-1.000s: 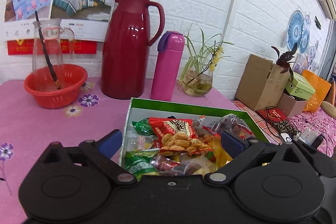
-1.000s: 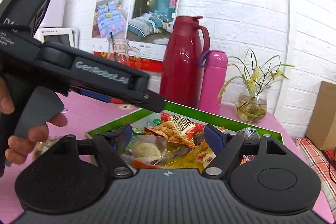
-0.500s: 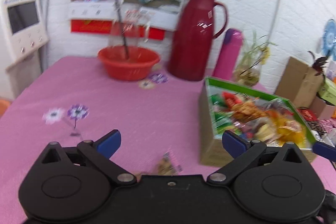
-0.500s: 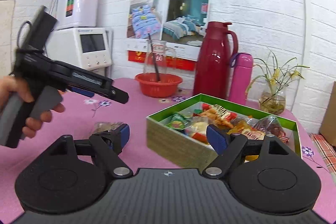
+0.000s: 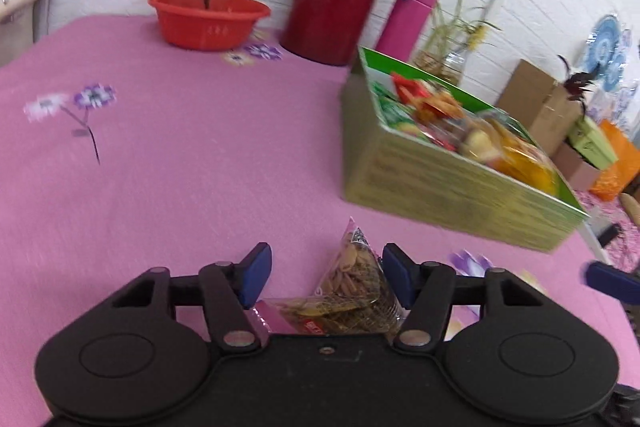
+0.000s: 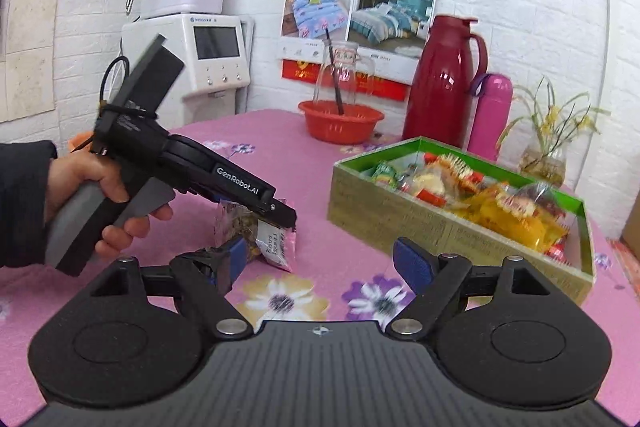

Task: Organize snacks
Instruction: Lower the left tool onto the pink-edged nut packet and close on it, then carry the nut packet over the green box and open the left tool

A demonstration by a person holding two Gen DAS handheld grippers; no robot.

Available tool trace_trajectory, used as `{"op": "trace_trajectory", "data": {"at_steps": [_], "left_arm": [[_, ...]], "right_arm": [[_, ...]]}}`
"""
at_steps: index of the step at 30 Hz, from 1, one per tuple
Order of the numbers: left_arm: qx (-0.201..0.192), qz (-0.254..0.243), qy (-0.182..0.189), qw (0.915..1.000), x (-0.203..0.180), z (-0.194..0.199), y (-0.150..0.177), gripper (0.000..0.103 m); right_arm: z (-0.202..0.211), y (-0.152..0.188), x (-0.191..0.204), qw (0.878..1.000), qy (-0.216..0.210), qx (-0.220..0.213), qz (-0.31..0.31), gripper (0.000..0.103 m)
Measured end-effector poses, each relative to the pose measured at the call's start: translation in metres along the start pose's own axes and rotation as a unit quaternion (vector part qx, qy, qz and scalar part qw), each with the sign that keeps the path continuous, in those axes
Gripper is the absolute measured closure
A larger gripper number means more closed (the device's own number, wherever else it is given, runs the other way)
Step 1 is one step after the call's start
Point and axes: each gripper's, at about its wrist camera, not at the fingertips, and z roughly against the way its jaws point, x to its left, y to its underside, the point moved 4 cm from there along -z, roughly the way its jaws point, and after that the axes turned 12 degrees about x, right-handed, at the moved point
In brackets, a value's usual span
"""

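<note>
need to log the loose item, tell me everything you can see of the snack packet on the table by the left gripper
The snack packet is a small, crinkly clear-plastic pouch with pink ends and a printed label, filled with pale brown seed-like pieces. It lies on the pink tablecloth, apart from the snack box, one pointed end aimed away. It sits between the open fingers of the left gripper, close against the right finger; whether they touch is unclear.

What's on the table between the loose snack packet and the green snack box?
Only bare pink tablecloth between the snack packet and the snack box, in both wrist views.
</note>
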Motion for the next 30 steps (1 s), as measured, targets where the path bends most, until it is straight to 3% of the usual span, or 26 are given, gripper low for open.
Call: {"op": "trace_trajectory", "data": {"at_steps": [4, 6, 9, 13, 17, 20, 24, 26, 28, 30], "left_arm": [[0.004, -0.031, 0.023, 0.9992, -0.032, 0.015, 0.041, 0.013], [0.014, -0.048, 0.038, 0.998, -0.045, 0.021, 0.055, 0.01], [0.017, -0.04, 0.057, 0.9974, -0.048, 0.034, 0.063, 0.0], [0.007, -0.038, 0.063, 0.9973, -0.046, 0.047, 0.063, 0.0], [0.016, -0.042, 0.058, 0.9973, -0.048, 0.04, 0.058, 0.002], [0.031, -0.039, 0.07, 0.9963, -0.048, 0.032, 0.057, 0.034], [0.04, -0.041, 0.09, 0.9943, -0.05, 0.035, 0.063, 0.037], [0.038, -0.041, 0.088, 0.9946, -0.05, 0.037, 0.065, 0.035], [0.036, -0.04, 0.087, 0.9947, -0.049, 0.037, 0.066, 0.023], [0.039, -0.037, 0.087, 0.9947, -0.049, 0.034, 0.066, 0.026]], "right_arm": [[0.0, 0.015, 0.007, 0.999, -0.017, 0.025, -0.018, 0.0], [0.0, 0.023, 0.01, 0.998, -0.028, 0.038, -0.03, 0.0], [0.0, 0.033, 0.015, 0.996, -0.043, 0.061, -0.049, 0.0], [0.002, 0.041, 0.024, 0.992, -0.048, 0.088, -0.073, 0.0], [0.003, 0.042, 0.037, 0.991, -0.064, 0.077, -0.085, 0.0], [-0.003, 0.036, 0.043, 0.992, -0.059, 0.074, -0.088, 0.0], [-0.012, 0.033, 0.042, 0.99, -0.064, 0.08, -0.099, 0.008], [-0.015, 0.033, 0.04, 0.989, -0.059, 0.083, -0.105, 0.012], [-0.018, 0.033, 0.037, 0.988, -0.058, 0.083, -0.114, 0.012], [-0.021, 0.033, 0.035, 0.988, -0.057, 0.081, -0.119, 0.015]]}}
